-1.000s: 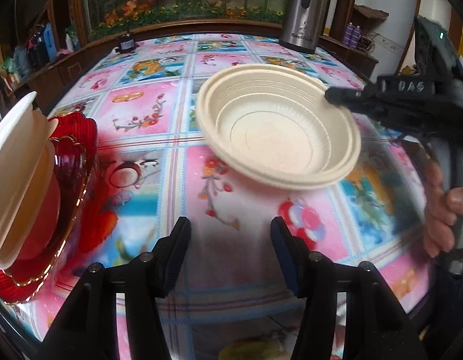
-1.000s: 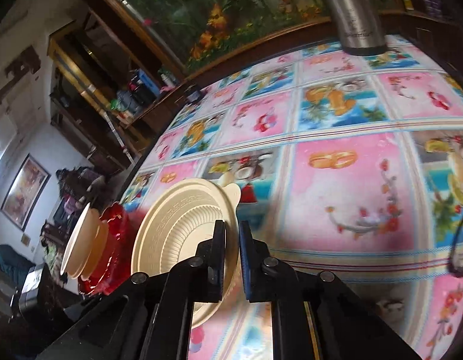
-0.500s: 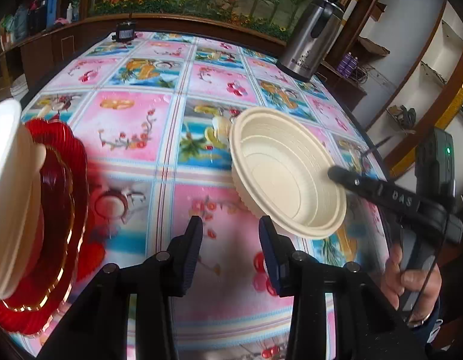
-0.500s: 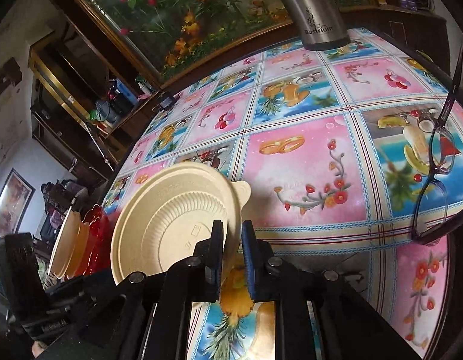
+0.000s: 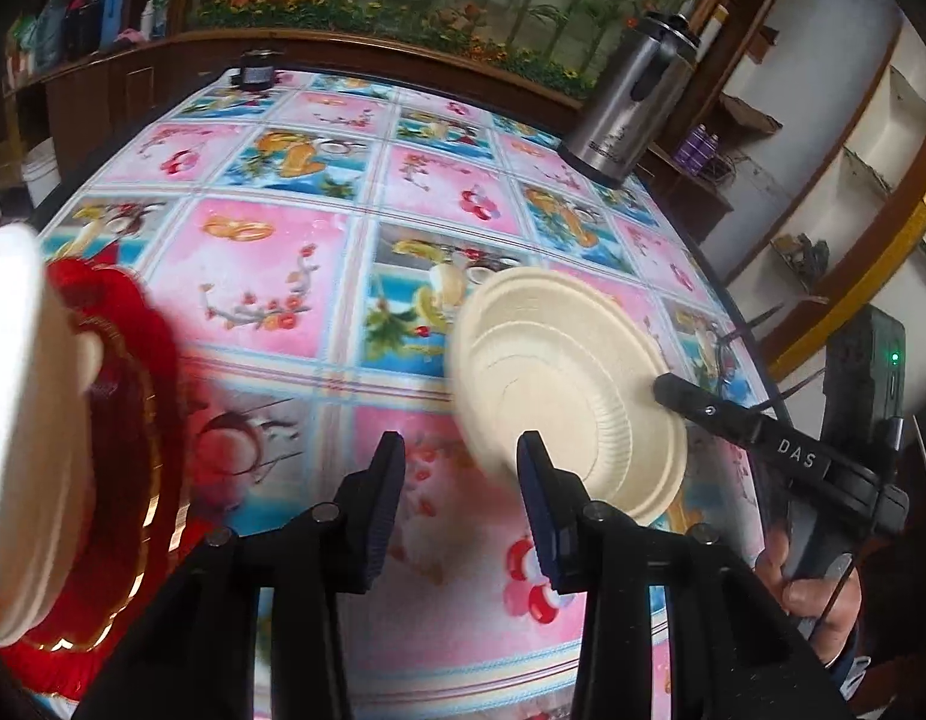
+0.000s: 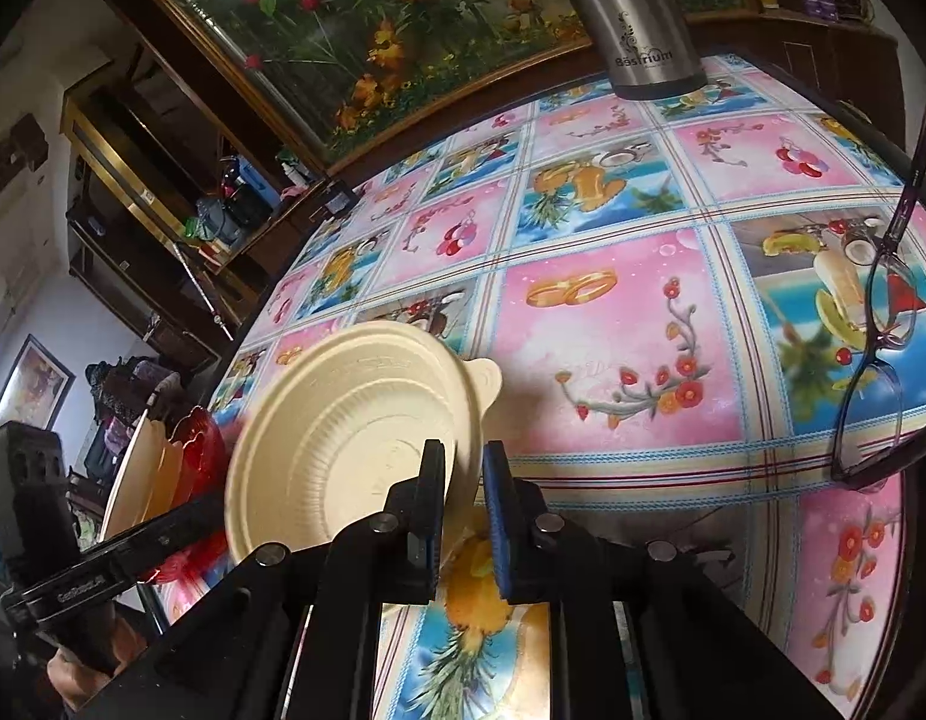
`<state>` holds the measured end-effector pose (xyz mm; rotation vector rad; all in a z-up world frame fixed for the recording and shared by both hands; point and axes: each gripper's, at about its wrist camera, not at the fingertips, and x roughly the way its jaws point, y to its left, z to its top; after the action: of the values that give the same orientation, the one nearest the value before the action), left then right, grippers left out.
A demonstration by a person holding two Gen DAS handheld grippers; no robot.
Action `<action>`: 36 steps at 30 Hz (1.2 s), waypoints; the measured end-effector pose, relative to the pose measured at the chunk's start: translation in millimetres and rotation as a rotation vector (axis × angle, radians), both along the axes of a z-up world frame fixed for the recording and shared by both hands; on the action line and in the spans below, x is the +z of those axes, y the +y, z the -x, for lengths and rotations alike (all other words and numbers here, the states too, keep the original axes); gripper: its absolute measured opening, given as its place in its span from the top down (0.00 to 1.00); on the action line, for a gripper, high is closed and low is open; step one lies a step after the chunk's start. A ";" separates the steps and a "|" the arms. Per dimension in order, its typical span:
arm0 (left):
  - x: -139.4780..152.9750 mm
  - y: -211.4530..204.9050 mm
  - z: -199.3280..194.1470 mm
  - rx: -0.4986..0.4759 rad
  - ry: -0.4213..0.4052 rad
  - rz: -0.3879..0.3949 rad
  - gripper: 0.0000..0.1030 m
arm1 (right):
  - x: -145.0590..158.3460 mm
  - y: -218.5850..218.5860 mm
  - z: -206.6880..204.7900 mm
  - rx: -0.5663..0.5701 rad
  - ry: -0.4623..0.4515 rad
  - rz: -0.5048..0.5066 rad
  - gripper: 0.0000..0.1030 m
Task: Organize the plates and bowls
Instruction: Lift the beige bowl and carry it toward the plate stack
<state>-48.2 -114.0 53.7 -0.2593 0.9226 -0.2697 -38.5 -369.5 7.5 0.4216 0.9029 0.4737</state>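
Note:
My right gripper is shut on the rim of a cream disposable bowl and holds it tilted above the table. In the left wrist view the same bowl hangs right of centre, pinched by the right gripper. My left gripper is open and empty, just left of and below the bowl. A red scalloped plate with cream bowls stacked on it sits at the far left; it also shows in the right wrist view.
A floral tablecloth covers the table. A steel thermos stands at the far right edge. Glasses lie near the right side. A small dark object sits at the far edge. Shelves surround the table.
The bowl in my right gripper has dropped lower and come closer to my left gripper, tilting more. My left gripper has opened wider.

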 end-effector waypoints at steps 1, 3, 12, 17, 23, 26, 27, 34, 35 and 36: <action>1.1 -3.7 -0.8 -0.013 -0.008 0.006 0.70 | 0.4 1.1 0.5 0.002 -0.002 0.004 0.84; 3.7 -12.0 -2.1 -0.020 -0.031 -0.034 0.72 | -0.5 1.7 0.3 0.005 0.001 0.004 0.84; -3.9 -29.9 -10.7 0.000 -0.099 -0.244 0.86 | 1.8 3.6 0.3 0.016 -0.005 0.002 0.82; -3.1 -26.6 -8.4 0.010 -0.106 -0.226 0.86 | 1.6 5.3 0.9 0.016 -0.005 0.012 0.81; -7.4 -31.0 -12.3 0.017 -0.114 -0.249 0.85 | 2.3 7.6 1.7 0.019 -0.019 0.029 0.81; -7.4 -38.2 -11.1 0.018 -0.139 -0.294 0.85 | 3.3 8.8 2.2 0.016 -0.033 0.050 0.81; -7.4 -39.6 -10.3 0.018 -0.147 -0.301 0.85 | 3.4 8.7 2.6 0.015 -0.035 0.052 0.81; -6.5 -43.3 -6.9 0.021 -0.173 -0.339 0.85 | 5.7 8.9 4.1 0.008 -0.054 0.065 0.82; -6.4 -43.5 -6.8 0.021 -0.173 -0.340 0.85 | 5.7 9.0 3.4 0.009 -0.055 0.065 0.82; -6.4 -43.9 -6.7 0.021 -0.174 -0.341 0.85 | 5.8 9.0 3.6 0.009 -0.057 0.064 0.82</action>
<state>-41.5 -157.9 47.3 0.0684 0.7777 -0.1099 -42.1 -360.5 13.4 0.3440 0.8626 0.4611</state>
